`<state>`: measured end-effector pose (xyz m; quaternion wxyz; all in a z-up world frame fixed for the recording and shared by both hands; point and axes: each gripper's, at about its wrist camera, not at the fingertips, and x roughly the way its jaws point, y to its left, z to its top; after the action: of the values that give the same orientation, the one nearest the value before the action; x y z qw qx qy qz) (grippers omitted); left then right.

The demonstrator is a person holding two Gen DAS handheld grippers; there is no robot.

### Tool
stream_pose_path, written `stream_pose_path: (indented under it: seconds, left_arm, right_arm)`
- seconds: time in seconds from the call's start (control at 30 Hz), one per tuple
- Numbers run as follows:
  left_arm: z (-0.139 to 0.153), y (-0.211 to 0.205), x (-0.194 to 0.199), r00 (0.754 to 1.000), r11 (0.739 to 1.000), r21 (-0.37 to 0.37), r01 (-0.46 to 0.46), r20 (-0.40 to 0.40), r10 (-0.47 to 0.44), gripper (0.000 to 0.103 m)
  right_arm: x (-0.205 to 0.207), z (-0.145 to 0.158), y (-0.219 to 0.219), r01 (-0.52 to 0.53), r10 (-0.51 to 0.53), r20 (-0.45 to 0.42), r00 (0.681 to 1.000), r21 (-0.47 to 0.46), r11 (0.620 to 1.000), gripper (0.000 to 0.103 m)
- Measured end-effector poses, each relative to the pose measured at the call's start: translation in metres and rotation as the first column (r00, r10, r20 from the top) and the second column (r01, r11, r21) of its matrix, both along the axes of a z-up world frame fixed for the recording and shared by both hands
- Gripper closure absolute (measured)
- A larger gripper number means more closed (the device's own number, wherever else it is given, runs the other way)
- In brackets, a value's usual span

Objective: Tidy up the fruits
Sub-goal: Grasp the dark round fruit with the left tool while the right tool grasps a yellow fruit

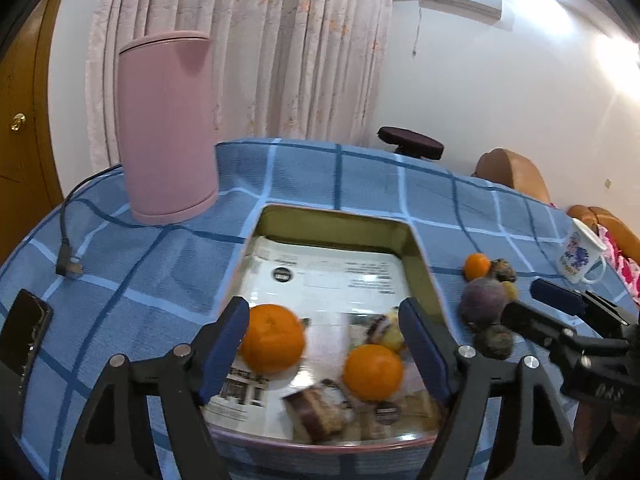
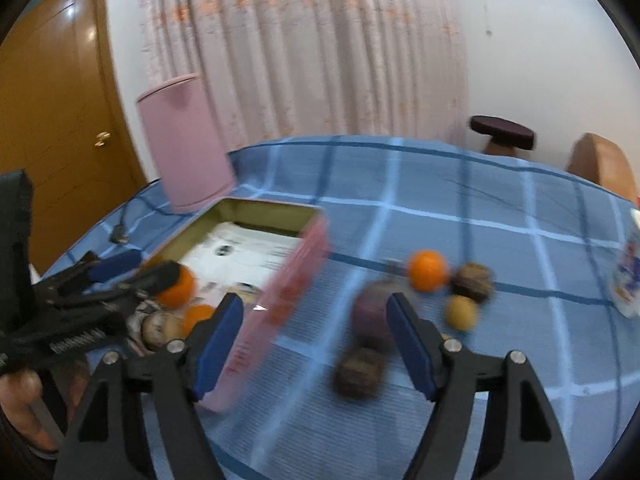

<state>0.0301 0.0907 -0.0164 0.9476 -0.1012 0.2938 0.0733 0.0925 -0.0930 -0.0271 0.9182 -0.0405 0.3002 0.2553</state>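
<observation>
A pink tin box (image 1: 344, 220) lies open on the blue checked tablecloth. Inside it are two oranges (image 1: 273, 338) (image 1: 373, 371) and a small yellow fruit (image 1: 390, 334), on printed paper. My left gripper (image 1: 324, 354) is open and empty above the box, the left orange beside its left finger. Right of the box lie a small orange (image 2: 427, 270), a purple fruit (image 2: 370, 312), two dark wrinkled fruits (image 2: 472, 281) (image 2: 359, 372) and a yellow fruit (image 2: 461, 312). My right gripper (image 2: 314, 346) is open and empty above the purple fruit. The right wrist view is blurred.
A tall pink canister (image 1: 168, 128) stands at the back left of the table. A phone (image 1: 22, 332) and a cable plug (image 1: 69, 266) lie at the left. A printed mug (image 1: 580, 256) stands at the right edge. A stool (image 1: 410, 143) and chairs stand beyond the table.
</observation>
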Motion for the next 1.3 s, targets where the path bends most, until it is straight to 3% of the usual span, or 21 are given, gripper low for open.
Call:
stream_pose_path:
  seconds: [0.3, 0.43, 0.9, 1.03, 1.3]
  left_arm:
    - [0.000, -0.043, 0.012, 0.996, 0.996, 0.024, 0.087, -0.011, -0.087, 0.025]
    - [0.000, -0.058, 0.016, 0.993, 0.992, 0.036, 0.117, -0.019, -0.117, 0.025]
    - [-0.005, -0.071, 0.020, 0.989, 0.988, 0.040, 0.147, -0.034, -0.146, 0.025]
    - [-0.004, -0.074, 0.019, 0.987, 0.986, 0.039, 0.161, -0.033, -0.160, 0.025]
    - [-0.003, -0.095, 0.022, 0.975, 0.974, 0.052, 0.222, -0.044, -0.220, 0.025]
  right_arm:
    - [0.019, -0.011, -0.059, 0.163, -0.164, -0.039, 0.986, -0.041, 0.986, 0.030]
    - [0.027, -0.019, -0.056, 0.150, -0.156, -0.079, 0.985, -0.070, 0.986, 0.042]
    - [0.046, -0.041, -0.035, 0.099, -0.119, -0.191, 0.974, -0.111, 0.989, 0.059]
    - [0.046, -0.040, -0.036, 0.092, -0.108, -0.196, 0.975, -0.092, 0.992, 0.073]
    - [0.031, -0.033, -0.056, 0.134, -0.144, -0.149, 0.978, -0.073, 0.988, 0.073]
